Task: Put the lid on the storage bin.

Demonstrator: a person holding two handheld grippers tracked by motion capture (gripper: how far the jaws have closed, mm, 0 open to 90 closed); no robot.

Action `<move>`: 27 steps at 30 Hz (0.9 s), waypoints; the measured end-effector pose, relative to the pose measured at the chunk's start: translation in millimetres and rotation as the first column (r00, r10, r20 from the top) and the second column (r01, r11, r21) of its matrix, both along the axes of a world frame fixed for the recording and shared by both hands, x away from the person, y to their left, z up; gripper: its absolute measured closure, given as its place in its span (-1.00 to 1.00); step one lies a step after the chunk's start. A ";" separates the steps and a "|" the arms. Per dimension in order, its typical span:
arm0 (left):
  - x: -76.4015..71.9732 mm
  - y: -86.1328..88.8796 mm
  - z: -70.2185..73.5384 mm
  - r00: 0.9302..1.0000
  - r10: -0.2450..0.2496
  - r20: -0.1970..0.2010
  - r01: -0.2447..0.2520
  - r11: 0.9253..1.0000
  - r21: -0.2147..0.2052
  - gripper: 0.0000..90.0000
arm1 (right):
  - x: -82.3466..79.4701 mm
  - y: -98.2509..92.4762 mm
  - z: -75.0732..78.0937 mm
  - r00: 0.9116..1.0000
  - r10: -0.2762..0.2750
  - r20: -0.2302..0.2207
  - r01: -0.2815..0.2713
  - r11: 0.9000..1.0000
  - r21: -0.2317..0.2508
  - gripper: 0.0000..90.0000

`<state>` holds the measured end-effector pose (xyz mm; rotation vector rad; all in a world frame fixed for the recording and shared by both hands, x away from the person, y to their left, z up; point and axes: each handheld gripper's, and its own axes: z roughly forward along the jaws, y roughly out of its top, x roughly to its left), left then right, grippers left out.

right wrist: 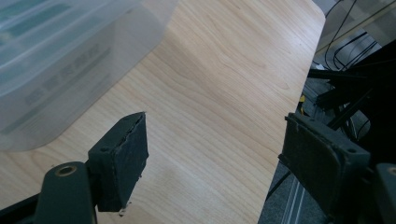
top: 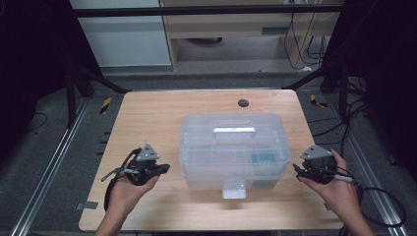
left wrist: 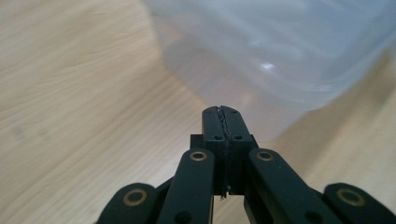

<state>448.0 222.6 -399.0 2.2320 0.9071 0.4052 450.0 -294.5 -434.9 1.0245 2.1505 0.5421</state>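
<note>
Status, everything placed relative to the clear plastic box [top: 232,147], which sits closed in the middle of the wooden table [top: 147,118]. Left of the box: left gripper [top: 166,168], jaws clenched together on nothing, tips aimed at the box's left side wall and near it; I can't tell from the high view whether they touch, and in the left gripper view [left wrist: 223,112] the wall [left wrist: 280,51] sits just ahead of the tips. On the box itself: lid down, grey handle [top: 234,131] flat on top, front latch [top: 234,188] apparently still folded down over the front wall, hard to be sure through the clear plastic. Something teal [top: 264,159] is visible inside at the right end, too blurred to identify. Right of the box: right gripper [top: 296,172], jaws released and standing wide, holding nothing, with bare table between them in its own view [right wrist: 210,158]; it hovers just off the box's right front corner [right wrist: 70,70]. My read: early stage. Both grippers are positioned at the flanks, nothing gripped, box not opened or shifted as far as I can see. Left to do: contact, then latch/lid or lift, i.e. basically the whole job.
</note>
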 end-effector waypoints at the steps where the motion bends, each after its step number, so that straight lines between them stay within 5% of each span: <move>1: 0.0 0.0 0.0 1.000 0.000 0.000 0.000 1.000 0.000 1.00 | 0.0 0.0 0.0 1.000 0.000 0.000 0.000 1.000 0.000 -0.49; 6: 15.2 24.1 -8.2 0.988 0.122 0.093 -0.129 0.989 0.070 0.98 | 12.1 -5.8 -6.4 0.999 -0.042 0.018 0.042 0.999 0.035 -0.48; 12: 43.2 46.9 -33.2 0.964 0.236 0.121 -0.248 0.965 0.089 0.80 | 33.8 -13.7 -18.4 0.995 -0.101 0.019 0.098 0.990 0.103 -0.47; 14: 46.8 49.0 -36.7 0.961 0.249 0.121 -0.260 0.962 0.087 0.75 | 37.7 -14.9 -20.9 0.994 -0.110 0.020 0.108 0.988 0.113 -0.47; 15: 50.3 50.4 -40.3 0.956 0.264 0.126 -0.276 0.957 0.089 0.64 | 41.2 -15.6 -23.2 0.993 -0.118 0.019 0.115 0.986 0.120 -0.47; 16: 54.2 51.8 -44.6 0.947 0.291 0.136 -0.304 0.948 0.093 0.30 | 47.9 -16.0 -28.9 0.991 -0.134 0.020 0.130 0.982 0.136 -0.47; 17: 56.6 52.7 -47.2 0.943 0.302 0.138 -0.316 0.944 0.094 0.30 | 47.9 -16.0 -28.9 0.991 -0.134 0.020 0.130 0.982 0.136 -0.47; 18: 62.3 54.6 -54.3 0.936 0.330 0.124 -0.341 0.936 0.082 0.00 | 52.2 -16.9 -33.0 0.989 -0.145 0.020 0.141 0.978 0.151 -0.48; 20: 65.2 55.6 -58.2 0.933 0.342 0.110 -0.351 0.934 0.069 -0.26 | 54.4 -17.4 -35.5 0.988 -0.154 0.014 0.150 0.975 0.163 -0.48; 27: 78.4 61.3 -84.5 0.914 0.404 0.028 -0.404 0.914 0.026 -0.67 | 67.5 -23.8 -55.0 0.979 -0.203 -0.031 0.204 0.944 0.259 -0.54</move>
